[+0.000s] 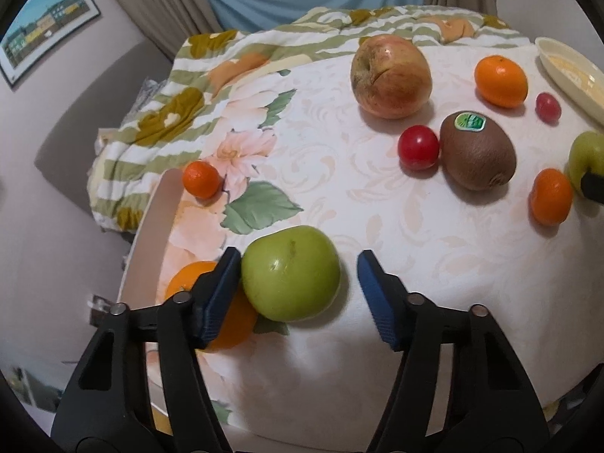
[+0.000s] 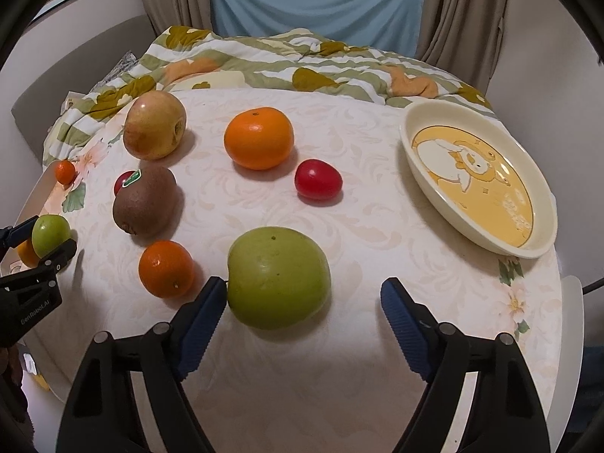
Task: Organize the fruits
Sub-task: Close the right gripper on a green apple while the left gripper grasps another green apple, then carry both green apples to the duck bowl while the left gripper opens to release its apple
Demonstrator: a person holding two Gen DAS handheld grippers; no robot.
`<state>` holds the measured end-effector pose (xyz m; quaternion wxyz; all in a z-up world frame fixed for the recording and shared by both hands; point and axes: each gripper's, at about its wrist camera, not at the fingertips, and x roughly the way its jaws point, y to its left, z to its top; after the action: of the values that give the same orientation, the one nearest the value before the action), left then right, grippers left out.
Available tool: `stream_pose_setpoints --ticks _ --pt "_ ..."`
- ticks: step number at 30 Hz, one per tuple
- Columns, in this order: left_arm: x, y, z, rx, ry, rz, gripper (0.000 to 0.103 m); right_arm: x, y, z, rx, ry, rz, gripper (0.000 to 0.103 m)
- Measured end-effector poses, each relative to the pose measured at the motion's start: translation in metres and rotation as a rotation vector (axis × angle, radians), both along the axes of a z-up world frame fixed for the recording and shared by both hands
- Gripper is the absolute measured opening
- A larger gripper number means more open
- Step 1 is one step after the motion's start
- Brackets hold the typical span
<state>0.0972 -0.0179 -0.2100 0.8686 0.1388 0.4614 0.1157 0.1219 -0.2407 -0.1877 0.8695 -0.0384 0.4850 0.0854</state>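
A round table [image 2: 339,377] with a flowery cloth holds apples, oranges, a kiwi [image 2: 145,204], red fruits and a yellow plate [image 2: 543,241].

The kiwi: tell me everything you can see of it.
The kiwi is a brown, fuzzy, egg-shaped fruit lying on its side on the pale floral tablecloth. A green oval sticker sits near one end, and the darker stem scar shows at the other. It looks whole and unpeeled. A small red fruit sits right against it; neither tool is near it.
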Motion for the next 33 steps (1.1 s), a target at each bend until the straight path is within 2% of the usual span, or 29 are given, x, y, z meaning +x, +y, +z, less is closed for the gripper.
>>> stream_pose_setpoints --ticks 2,10,13,15,19,26,33 --pt "0.001 0.002 0.0 0.013 0.0 -0.002 0.061 0.002 0.002 -0.001 0.005 0.006 0.006 0.074" --pt "0.001 0.009 0.003 -0.018 0.004 -0.016 0.061 0.005 0.011 -0.004 0.013 0.013 0.024 0.068" --pt "0.001 0.01 0.004 -0.042 0.004 -0.018 0.06 0.006 0.013 -0.005 0.007 0.015 0.027 0.061" --pt "0.0 0.011 0.005 -0.051 0.006 -0.018 0.06 0.006 0.012 -0.003 -0.004 0.001 0.026 0.052" --pt "-0.001 0.012 0.006 -0.086 0.007 -0.014 0.06 0.008 0.011 -0.003 0.01 0.008 0.034 0.052" --pt "-0.005 0.006 0.014 -0.102 -0.011 -0.019 0.06 0.004 0.011 0.004 0.016 -0.007 0.042 0.052" --pt "-0.009 -0.008 0.036 -0.124 -0.042 -0.032 0.06 -0.003 0.003 0.02 0.031 -0.04 0.038 0.052"
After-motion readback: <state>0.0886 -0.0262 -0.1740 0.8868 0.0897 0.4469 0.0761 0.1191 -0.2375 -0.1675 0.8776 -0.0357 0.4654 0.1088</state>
